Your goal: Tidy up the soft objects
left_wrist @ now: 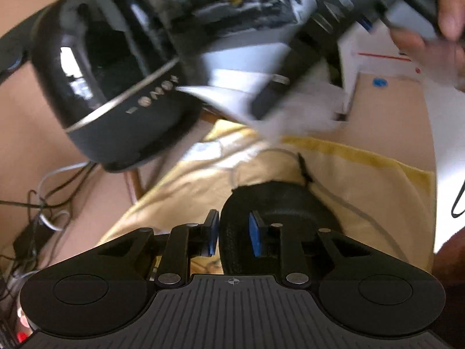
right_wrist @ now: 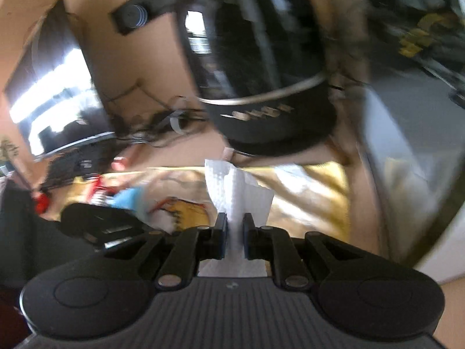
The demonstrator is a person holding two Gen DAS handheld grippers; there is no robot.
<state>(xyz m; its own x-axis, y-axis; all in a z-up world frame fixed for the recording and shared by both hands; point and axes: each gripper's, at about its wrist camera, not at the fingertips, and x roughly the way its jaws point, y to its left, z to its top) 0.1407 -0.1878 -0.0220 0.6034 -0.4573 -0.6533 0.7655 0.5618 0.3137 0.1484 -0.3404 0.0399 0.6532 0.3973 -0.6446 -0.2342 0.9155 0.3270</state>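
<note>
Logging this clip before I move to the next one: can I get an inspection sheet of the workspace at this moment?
Surface: yellow cloth spread over the work area, creased.
Job's things: white paper towel and a black soft object, both held.
Clutter: large glossy black appliance looms close above; blurred colourful items at left in the right wrist view, not identifiable.
Grippers: left gripper shut on the black soft object; right gripper shut on the paper towel.
Cables: tangle of dark and white cables beside the cloth; thin grey cable lying across it.
Surroundings: peach-coloured wall, dark screen.
</note>
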